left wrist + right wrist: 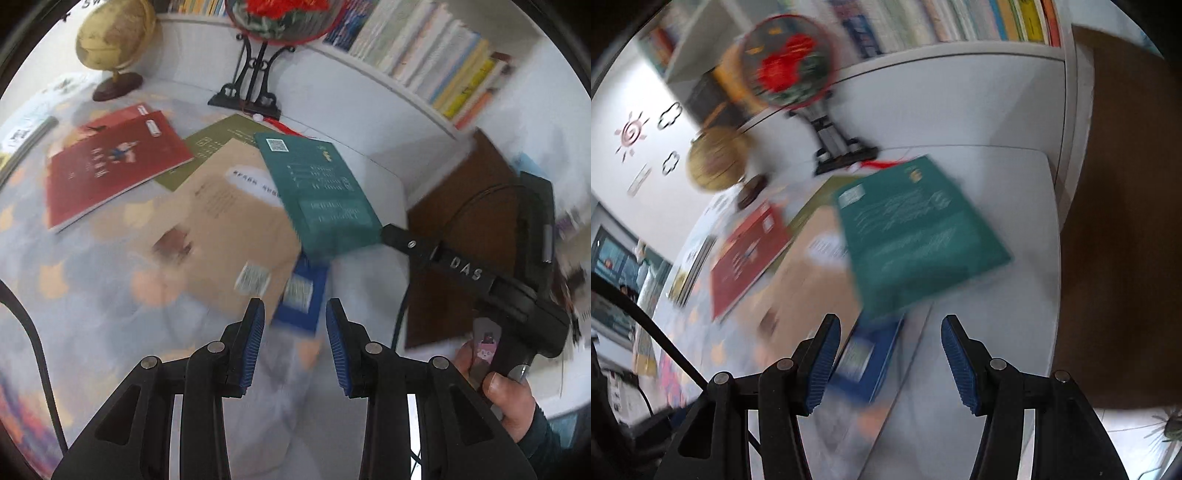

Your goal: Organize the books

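Tabletop (pixel 997 206): green book (pixel 916 236) lies ahead of both spread, empty jaws.

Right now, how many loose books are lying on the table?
5: red book at left, olive book behind, tan book in the middle, green book on top at right, blue book nearest. More may be hidden underneath.
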The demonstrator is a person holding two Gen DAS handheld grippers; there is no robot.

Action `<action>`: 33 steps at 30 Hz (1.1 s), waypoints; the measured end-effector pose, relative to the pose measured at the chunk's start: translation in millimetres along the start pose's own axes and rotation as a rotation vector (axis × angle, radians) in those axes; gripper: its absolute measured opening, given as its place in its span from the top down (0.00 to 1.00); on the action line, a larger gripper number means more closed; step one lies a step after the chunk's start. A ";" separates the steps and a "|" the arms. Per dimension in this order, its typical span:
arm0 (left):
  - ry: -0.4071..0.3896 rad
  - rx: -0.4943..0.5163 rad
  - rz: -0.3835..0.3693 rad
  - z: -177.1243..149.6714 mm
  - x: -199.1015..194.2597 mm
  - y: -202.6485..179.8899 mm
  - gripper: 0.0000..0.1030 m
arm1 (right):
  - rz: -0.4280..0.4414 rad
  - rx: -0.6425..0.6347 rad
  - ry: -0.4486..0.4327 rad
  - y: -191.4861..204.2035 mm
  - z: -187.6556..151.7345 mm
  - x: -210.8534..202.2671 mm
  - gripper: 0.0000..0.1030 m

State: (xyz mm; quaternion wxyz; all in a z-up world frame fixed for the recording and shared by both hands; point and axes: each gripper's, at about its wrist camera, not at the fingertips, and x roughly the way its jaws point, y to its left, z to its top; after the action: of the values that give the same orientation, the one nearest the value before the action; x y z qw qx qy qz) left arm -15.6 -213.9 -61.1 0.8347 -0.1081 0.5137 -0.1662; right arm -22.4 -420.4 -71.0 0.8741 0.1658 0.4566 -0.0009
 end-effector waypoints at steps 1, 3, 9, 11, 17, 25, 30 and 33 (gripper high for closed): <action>0.006 -0.011 0.004 9.1 12.6 -1.9 0.69 | -0.010 0.006 -0.001 -9.3 14.5 12.0 0.47; 0.017 -0.048 0.006 27.9 39.7 -3.2 0.69 | -0.036 0.013 0.005 -24.9 39.2 35.0 0.47; 0.036 -0.136 0.023 59.3 88.8 1.2 0.69 | -0.081 0.144 0.037 -71.5 87.2 86.1 0.47; 0.041 -0.141 0.027 64.7 96.4 1.4 0.69 | -0.070 0.171 0.043 -79.6 93.0 96.4 0.47; 0.074 -0.129 0.047 81.8 116.9 0.0 0.69 | -0.064 0.185 0.053 -85.9 109.6 121.8 0.47; 0.134 -0.090 -0.030 80.1 130.3 0.0 0.69 | -0.048 0.232 0.085 -96.3 112.7 135.1 0.47; 0.138 -0.107 -0.082 76.7 128.6 5.7 0.69 | -0.009 0.199 0.165 -87.9 108.5 145.7 0.45; 0.139 -0.108 -0.076 73.5 124.2 9.6 0.69 | -0.028 0.186 0.169 -80.7 101.7 137.8 0.44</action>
State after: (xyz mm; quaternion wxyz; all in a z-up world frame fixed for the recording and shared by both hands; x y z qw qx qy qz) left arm 103.4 -252.5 -133.5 0.7831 -0.1607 0.5741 -0.1768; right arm 126.8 -505.6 -150.6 0.8133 0.2392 0.5288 -0.0416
